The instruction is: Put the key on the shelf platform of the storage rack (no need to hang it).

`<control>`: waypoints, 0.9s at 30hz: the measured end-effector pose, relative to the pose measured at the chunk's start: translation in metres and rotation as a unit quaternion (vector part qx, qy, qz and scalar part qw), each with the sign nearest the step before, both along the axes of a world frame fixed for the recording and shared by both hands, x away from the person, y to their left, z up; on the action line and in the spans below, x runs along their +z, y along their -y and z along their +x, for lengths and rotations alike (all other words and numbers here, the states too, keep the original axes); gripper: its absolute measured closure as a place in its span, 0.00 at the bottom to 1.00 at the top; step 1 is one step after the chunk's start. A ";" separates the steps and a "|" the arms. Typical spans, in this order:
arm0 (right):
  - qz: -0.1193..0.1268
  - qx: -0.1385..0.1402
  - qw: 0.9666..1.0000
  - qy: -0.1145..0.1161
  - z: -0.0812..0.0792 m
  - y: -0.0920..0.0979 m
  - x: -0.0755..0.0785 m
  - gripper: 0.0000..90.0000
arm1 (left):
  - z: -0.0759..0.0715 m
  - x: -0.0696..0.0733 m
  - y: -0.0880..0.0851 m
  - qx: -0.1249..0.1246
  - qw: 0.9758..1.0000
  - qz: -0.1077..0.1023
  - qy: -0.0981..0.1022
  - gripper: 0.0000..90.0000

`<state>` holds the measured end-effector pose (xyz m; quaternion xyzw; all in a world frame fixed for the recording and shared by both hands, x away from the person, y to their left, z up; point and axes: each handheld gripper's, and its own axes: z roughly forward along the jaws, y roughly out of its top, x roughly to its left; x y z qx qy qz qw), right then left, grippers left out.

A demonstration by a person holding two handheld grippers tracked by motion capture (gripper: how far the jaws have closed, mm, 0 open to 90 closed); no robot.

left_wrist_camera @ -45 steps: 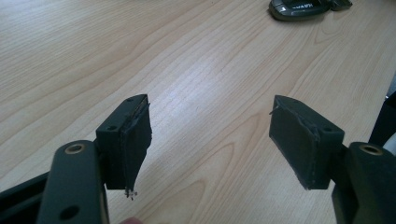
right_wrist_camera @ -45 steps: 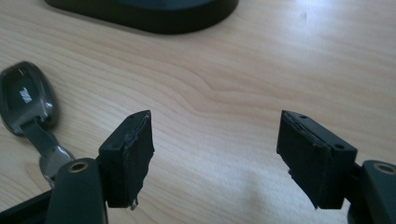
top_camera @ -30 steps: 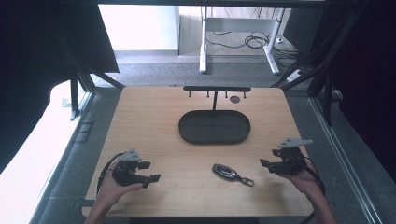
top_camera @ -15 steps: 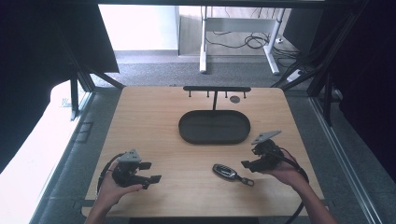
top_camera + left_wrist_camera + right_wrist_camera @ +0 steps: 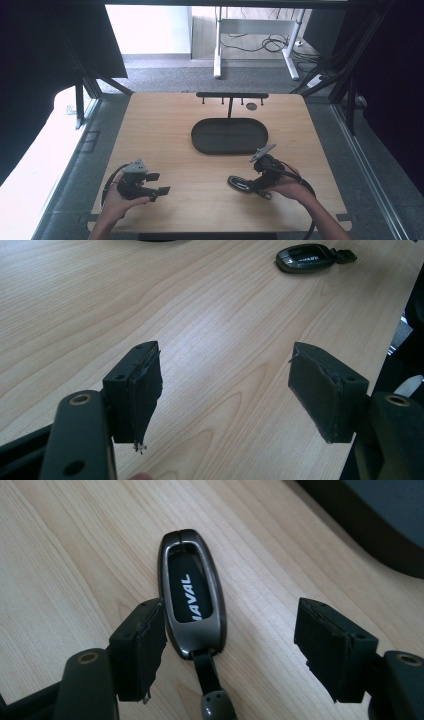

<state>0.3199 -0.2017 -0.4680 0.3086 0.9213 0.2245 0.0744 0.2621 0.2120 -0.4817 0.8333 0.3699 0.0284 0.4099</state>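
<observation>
While both jaws gape wide, the right hand-held gripper (image 5: 230, 650) straddles the key fob (image 5: 192, 592); the left hand-held gripper (image 5: 225, 390) holds nothing.

The key fob (image 5: 192, 592) reads "HAVAL" in white.

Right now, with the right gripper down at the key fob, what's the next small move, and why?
Probably shift the right gripper slightly sideways to centre it, then close. Its jaws stand open around the key fob, which lies flat on the table hard against one jaw with a wide gap to the other.
</observation>
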 end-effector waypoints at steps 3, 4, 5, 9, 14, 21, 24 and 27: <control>-0.006 0.007 1.000 -0.010 -0.001 -0.007 -0.007 0.33 | 0.000 0.000 -0.001 0.001 1.000 -0.001 0.000 0.33; -0.007 0.010 1.000 -0.013 -0.001 -0.008 -0.008 0.33 | 0.000 0.000 -0.001 0.001 1.000 -0.001 0.000 0.33; -0.008 0.011 1.000 -0.014 -0.001 -0.009 -0.010 0.33 | 0.000 0.001 -0.001 0.000 1.000 0.000 0.001 0.33; -0.015 0.014 1.000 -0.021 -0.001 -0.013 -0.015 0.34 | 0.000 0.001 -0.002 0.001 1.000 -0.001 0.001 0.33; -0.027 0.019 0.999 -0.030 0.001 -0.018 -0.022 0.37 | 0.000 0.000 -0.002 0.001 1.000 0.000 -0.001 0.33; -0.041 0.025 0.998 -0.037 0.003 -0.022 -0.030 0.40 | 0.000 0.000 -0.003 0.002 1.000 0.000 0.002 0.33; -0.045 0.028 0.998 -0.039 0.003 -0.023 -0.032 0.42 | 0.000 0.001 -0.003 0.001 1.000 -0.001 0.001 0.33; -0.051 0.032 0.997 -0.039 0.003 -0.025 -0.034 0.43 | 0.000 0.002 -0.004 -0.006 1.000 -0.022 -0.004 0.33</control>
